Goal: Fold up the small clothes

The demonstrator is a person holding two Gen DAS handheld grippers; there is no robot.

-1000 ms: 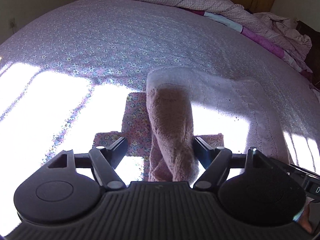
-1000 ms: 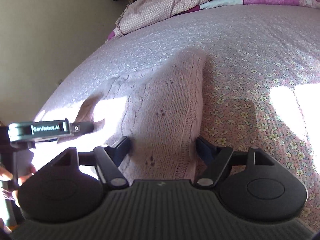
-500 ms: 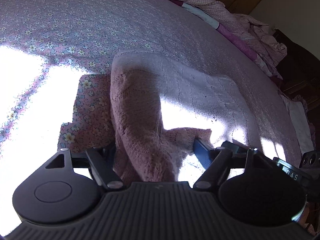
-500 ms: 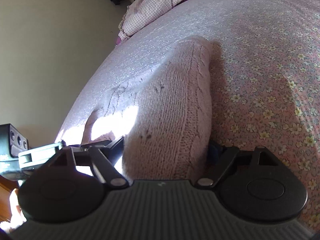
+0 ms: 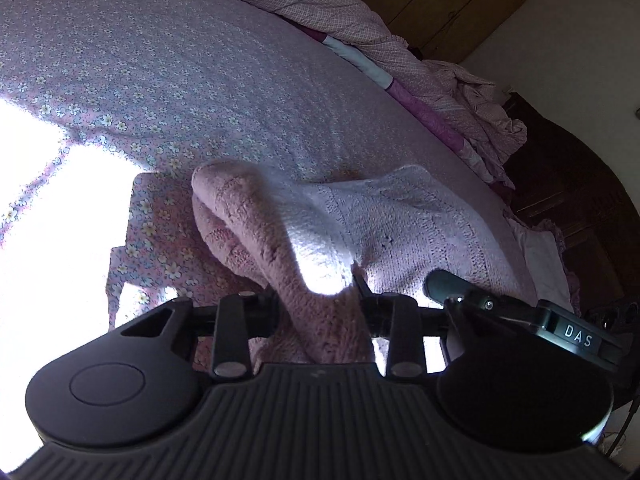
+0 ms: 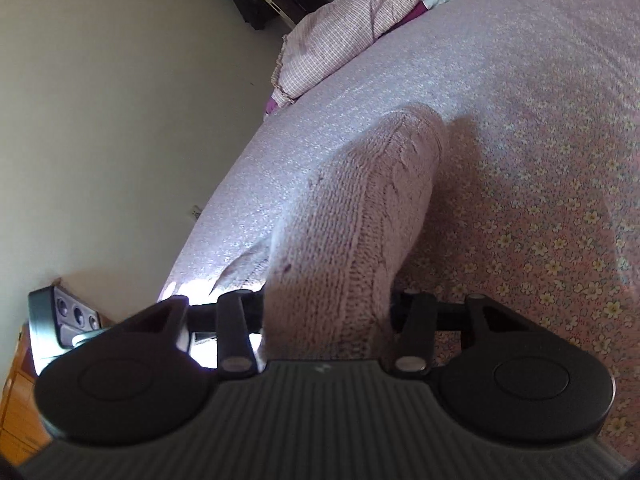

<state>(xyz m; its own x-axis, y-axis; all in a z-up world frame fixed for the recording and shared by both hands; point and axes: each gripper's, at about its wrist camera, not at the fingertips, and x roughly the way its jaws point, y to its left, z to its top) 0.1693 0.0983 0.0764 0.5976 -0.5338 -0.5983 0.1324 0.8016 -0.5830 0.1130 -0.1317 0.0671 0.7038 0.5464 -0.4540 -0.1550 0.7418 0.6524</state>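
The left gripper point(image 5: 318, 304) has its jaws closed on a bunch of the pink knitted sweater point(image 5: 400, 220), which spreads ahead of the jaws over the flowered bed point(image 5: 160, 80). The right gripper point(image 6: 328, 312) has its jaws clamped on another thick fold of the sweater point(image 6: 360, 220), rising between them.

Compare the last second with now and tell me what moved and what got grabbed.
Both grippers closed: the left hand-held gripper and right hand-held gripper, open around the pink knit garment a second ago, now pinch its edge. Both views tilted, and the fabric rises further off the sheet. The floral bedsheet and the bunched quilt stayed put.
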